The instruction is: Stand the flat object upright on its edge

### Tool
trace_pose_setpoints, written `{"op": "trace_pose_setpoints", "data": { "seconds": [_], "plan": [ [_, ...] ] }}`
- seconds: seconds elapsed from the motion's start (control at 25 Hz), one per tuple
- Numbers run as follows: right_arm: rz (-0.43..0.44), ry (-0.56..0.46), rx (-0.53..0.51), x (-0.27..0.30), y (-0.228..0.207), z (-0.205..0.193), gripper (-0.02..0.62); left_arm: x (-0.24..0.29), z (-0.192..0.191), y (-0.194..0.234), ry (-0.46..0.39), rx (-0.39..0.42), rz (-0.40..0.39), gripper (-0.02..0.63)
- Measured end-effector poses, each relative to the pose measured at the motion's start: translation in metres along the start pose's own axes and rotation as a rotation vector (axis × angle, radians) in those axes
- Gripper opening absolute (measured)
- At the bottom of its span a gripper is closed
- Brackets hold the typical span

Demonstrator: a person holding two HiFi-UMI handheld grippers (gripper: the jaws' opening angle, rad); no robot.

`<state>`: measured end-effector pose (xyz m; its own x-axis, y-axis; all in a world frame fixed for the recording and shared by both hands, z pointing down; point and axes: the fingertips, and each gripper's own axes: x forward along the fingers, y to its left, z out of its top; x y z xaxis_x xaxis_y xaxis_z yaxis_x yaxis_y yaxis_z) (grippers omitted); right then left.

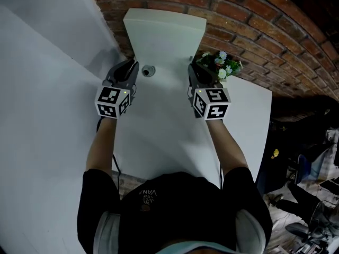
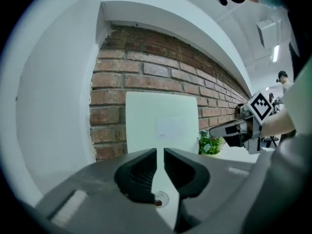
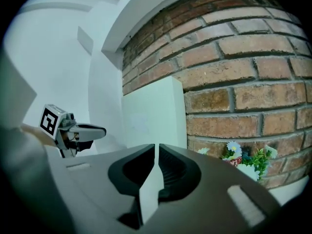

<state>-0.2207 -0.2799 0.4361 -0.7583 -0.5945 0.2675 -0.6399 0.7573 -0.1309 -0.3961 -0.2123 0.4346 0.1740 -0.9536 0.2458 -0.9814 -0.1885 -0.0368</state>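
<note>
1. The flat white board [image 1: 165, 36] stands upright on its edge, upper centre, at the brick wall [image 1: 254, 15].
2. My left gripper [image 1: 130, 67] and right gripper [image 1: 195, 70] both have jaws nearly together, with nothing between them.
3. The small pot [image 3: 236, 161] right of the board holds flowers [image 1: 221, 63].

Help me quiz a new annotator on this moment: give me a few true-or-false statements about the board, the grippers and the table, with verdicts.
1. The white board stands upright at the brick wall. True.
2. The left gripper clamps the board. False: its jaws are nearly together with nothing between them, and it is clear of the board.
3. The flowers sit on the right gripper's side of the table. True.
4. The small round thing lies among the flowers. False: it lies on the table by the left gripper's tip.
5. The right gripper holds nothing. True.
</note>
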Motion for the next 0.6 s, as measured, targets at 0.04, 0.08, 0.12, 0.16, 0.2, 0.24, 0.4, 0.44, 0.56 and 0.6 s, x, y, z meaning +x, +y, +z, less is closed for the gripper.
{"op": "trace_pose_setpoints", "data": {
  "seconds": [0.04, 0.08, 0.12, 0.16, 0.2, 0.24, 0.4, 0.44, 0.56, 0.6],
  "plan": [
    [-0.003, -0.003, -0.003, -0.003, 0.001, 0.000, 0.017, -0.004, 0.000, -0.003, -0.003, -0.003, 0.000, 0.041],
    [-0.006, -0.005, -0.007, -0.006, 0.003, 0.000, 0.003, -0.007, 0.001, -0.005, -0.009, -0.006, 0.002, 0.029],
    [-0.006, -0.006, -0.012, -0.008, 0.004, 0.001, 0.000, -0.011, 0.003, -0.007, -0.015, -0.008, 0.005, 0.010],
    [-0.004, -0.006, -0.017, -0.011, 0.006, 0.000, 0.000, -0.015, 0.004, -0.009, -0.020, -0.011, 0.009, 0.002],
    [-0.001, -0.005, -0.019, -0.014, 0.008, 0.000, 0.000, -0.019, 0.005, -0.010, -0.025, -0.017, 0.013, 0.002],
    [0.001, -0.003, -0.020, -0.018, 0.010, -0.002, 0.000, -0.024, 0.006, -0.012, -0.028, -0.024, 0.017, 0.002],
    [-0.007, 0.001, -0.019, -0.035, 0.013, -0.005, 0.000, -0.042, 0.007, -0.024, -0.041, -0.058, 0.026, 0.002],
    [-0.008, 0.002, -0.022, -0.039, 0.015, -0.004, 0.000, -0.047, 0.007, -0.026, -0.042, -0.064, 0.027, 0.002],
    [-0.009, 0.001, -0.026, -0.052, 0.019, -0.004, 0.000, -0.061, 0.005, -0.035, -0.043, -0.077, 0.027, 0.002],
    [-0.009, -0.001, -0.026, -0.057, 0.020, -0.003, 0.000, -0.066, 0.004, -0.038, -0.044, -0.082, 0.026, 0.002]
  ]
}}
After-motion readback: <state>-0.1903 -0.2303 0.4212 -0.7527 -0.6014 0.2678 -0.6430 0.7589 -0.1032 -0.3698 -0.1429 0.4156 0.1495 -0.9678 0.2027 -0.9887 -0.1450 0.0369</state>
